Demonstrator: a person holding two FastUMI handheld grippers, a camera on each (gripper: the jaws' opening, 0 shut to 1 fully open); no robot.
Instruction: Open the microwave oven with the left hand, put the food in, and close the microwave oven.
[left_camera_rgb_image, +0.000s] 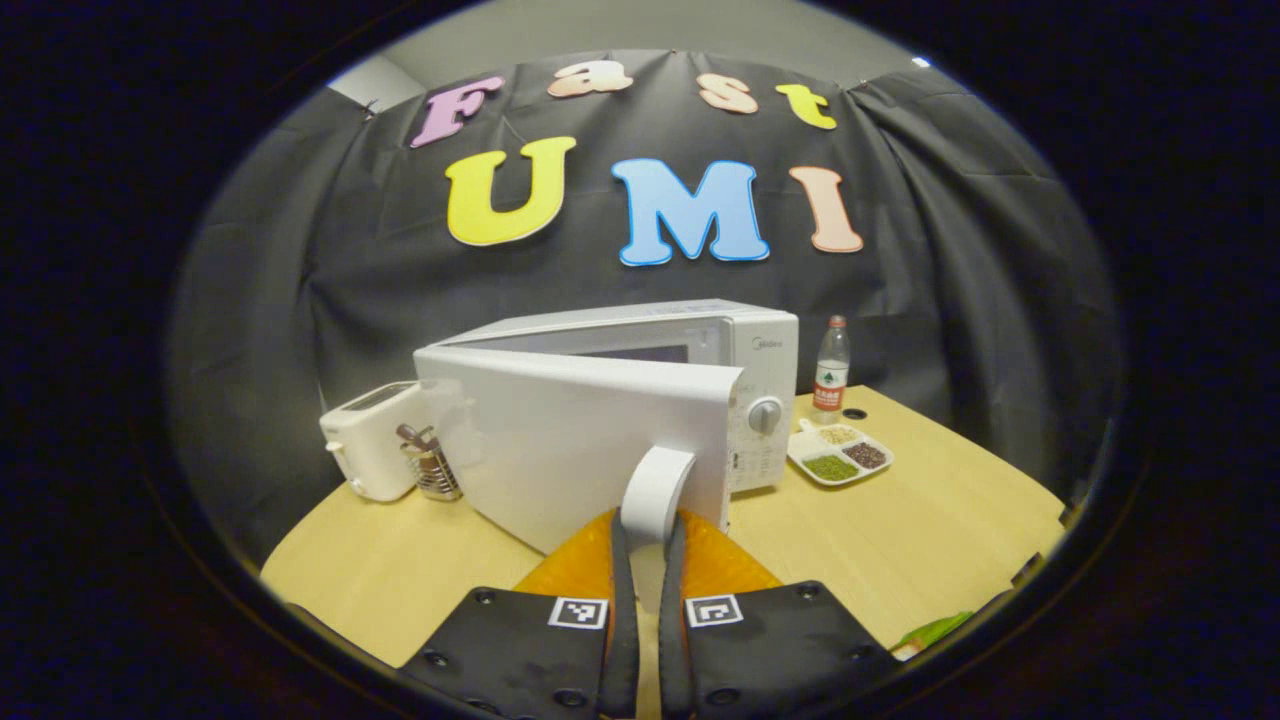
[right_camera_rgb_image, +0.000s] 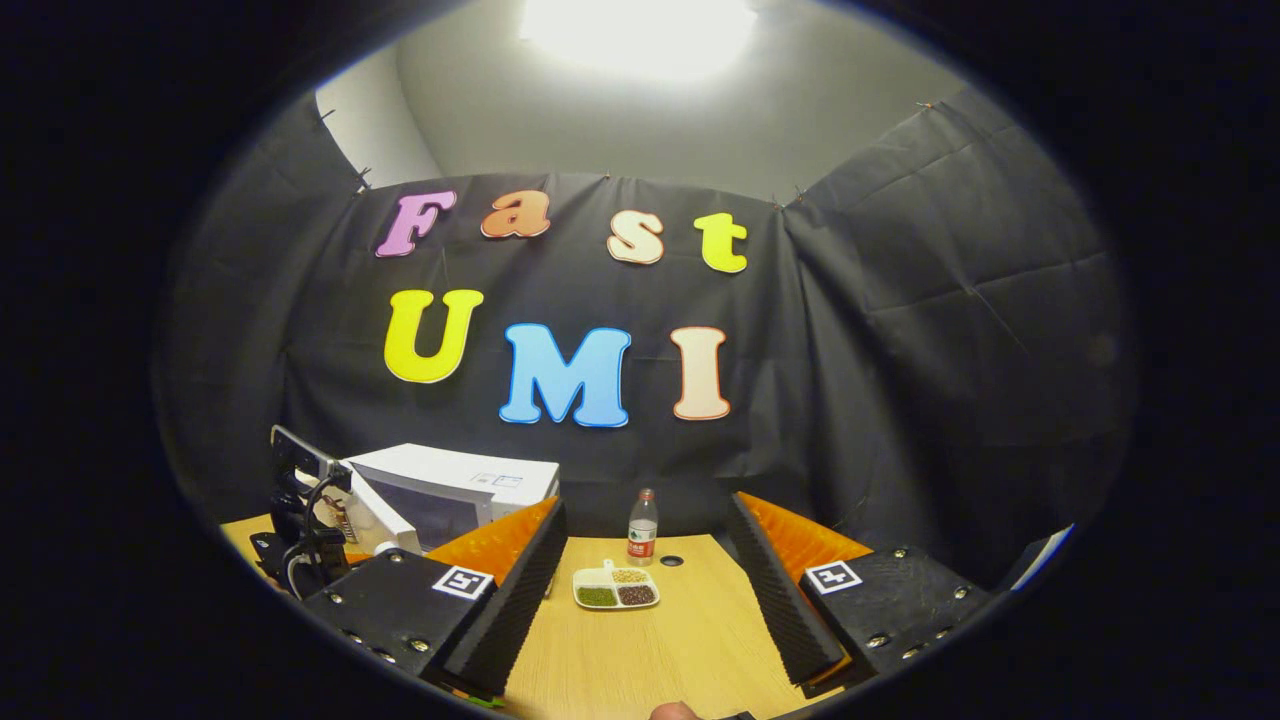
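Your left gripper (left_camera_rgb_image: 645, 530) pinches the microwave door handle (left_camera_rgb_image: 655, 492), door (left_camera_rgb_image: 570, 440) partly open, while your right gripper (right_camera_rgb_image: 645, 580) stands spread, the divided food tray (right_camera_rgb_image: 616, 588) at twelve o'clock.

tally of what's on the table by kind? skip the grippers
Microwave oven: 1
Toaster: 1
Utensil holder: 1
Water bottle: 1
Divided food tray: 1
Total: 5
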